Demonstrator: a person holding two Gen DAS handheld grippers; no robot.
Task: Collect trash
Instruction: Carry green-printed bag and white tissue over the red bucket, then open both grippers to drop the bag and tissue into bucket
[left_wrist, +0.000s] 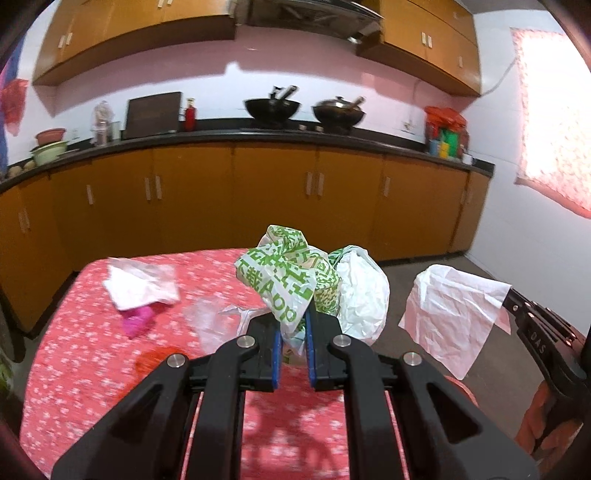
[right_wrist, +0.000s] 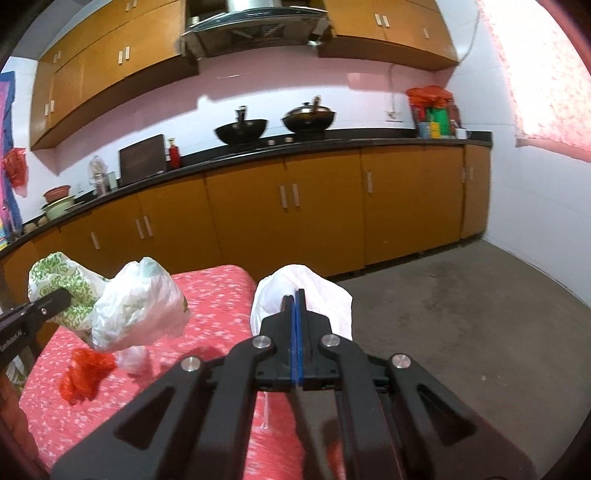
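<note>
My left gripper (left_wrist: 294, 325) is shut on a crumpled green-and-white printed plastic bag (left_wrist: 288, 273) and holds it above the red flowered table (left_wrist: 92, 350); the bag also shows in the right wrist view (right_wrist: 122, 310). My right gripper (right_wrist: 296, 299) is shut on a white paper sheet (right_wrist: 325, 295), held beyond the table's right edge over the floor; the sheet hangs at the right in the left wrist view (left_wrist: 447, 317). On the table lie a white-and-pink wrapper (left_wrist: 140, 288), a clear plastic piece (left_wrist: 214, 321) and a red crumpled scrap (right_wrist: 83, 373).
Orange base cabinets (left_wrist: 258, 199) under a black counter run behind the table. Two woks (left_wrist: 271, 109) stand on the stove. A grey floor (right_wrist: 461, 314) lies to the right of the table, with a white wall beyond.
</note>
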